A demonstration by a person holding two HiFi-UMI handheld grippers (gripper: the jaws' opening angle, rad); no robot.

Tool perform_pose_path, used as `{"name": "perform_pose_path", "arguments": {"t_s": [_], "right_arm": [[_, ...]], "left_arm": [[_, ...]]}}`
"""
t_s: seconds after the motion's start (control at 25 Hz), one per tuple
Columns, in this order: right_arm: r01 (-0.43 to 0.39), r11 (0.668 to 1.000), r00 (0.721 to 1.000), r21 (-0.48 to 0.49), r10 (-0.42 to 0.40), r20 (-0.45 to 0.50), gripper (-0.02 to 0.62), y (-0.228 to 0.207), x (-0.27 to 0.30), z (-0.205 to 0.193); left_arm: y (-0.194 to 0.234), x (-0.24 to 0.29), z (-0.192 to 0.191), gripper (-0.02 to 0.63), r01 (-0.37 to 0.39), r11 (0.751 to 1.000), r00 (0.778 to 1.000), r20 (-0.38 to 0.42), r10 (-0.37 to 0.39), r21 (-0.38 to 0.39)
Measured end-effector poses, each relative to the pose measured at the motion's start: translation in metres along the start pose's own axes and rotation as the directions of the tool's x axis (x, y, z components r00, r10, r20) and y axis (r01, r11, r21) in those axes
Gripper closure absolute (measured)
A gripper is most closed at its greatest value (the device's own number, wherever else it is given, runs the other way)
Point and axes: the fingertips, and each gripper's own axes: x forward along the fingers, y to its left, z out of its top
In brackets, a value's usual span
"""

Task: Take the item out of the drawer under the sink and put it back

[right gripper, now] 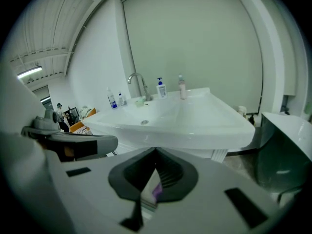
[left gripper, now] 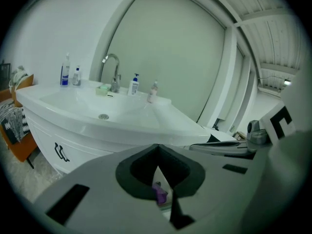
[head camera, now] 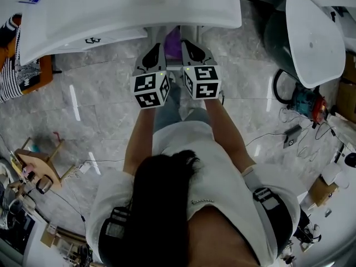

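I stand in front of a white sink (head camera: 133,10) on its vanity, both grippers held side by side just below its front edge. A purple item (head camera: 173,42) shows between them under the sink; I cannot tell whether it rests in the drawer or hangs from a jaw. The left gripper (head camera: 156,46) has its jaws meeting at the tips (left gripper: 157,147), and the purple item (left gripper: 160,193) shows through the gap behind them. The right gripper (head camera: 192,44) is shut too (right gripper: 156,151), with a white and purple sliver (right gripper: 153,189) beyond it.
A faucet (left gripper: 112,72) and several bottles stand at the sink's back. The vanity front carries a dark handle (left gripper: 60,151). A dark bin with a white lid (head camera: 311,38) stands at the right, cables and a tool (head camera: 303,102) lie on the floor, and an orange chair (head camera: 33,74) is at the left.
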Motion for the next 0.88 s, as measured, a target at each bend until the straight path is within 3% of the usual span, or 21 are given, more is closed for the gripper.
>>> {"name": "perform_pose_path", "arguments": {"t_s": [0.52,0.64,0.76,0.88], "right_arm": [[-0.023,0.997,0.989,0.069,0.033,-0.147,0.572,-0.012,0.046,-0.042],[-0.072,0.992,0.978,0.105,0.091,-0.187,0.451,-0.006,0.057,-0.054],[-0.079,0.99,0.969,0.12,0.105,-0.225,0.433,-0.007,0.067,-0.067],[-0.09,0.988,0.956,0.123,0.121,-0.269,0.362,-0.006,0.079,-0.082]], "left_arm": [[0.028,0.039,-0.026,0.603,-0.013,1.0,0.997,-0.082,0.011,-0.028],[0.035,0.047,-0.035,0.603,-0.014,0.999,0.995,-0.103,0.011,-0.028],[0.037,0.054,-0.048,0.603,-0.008,1.0,0.99,-0.141,0.004,-0.03],[0.043,0.061,-0.06,0.603,-0.017,0.998,0.985,-0.171,0.008,-0.054]]}}
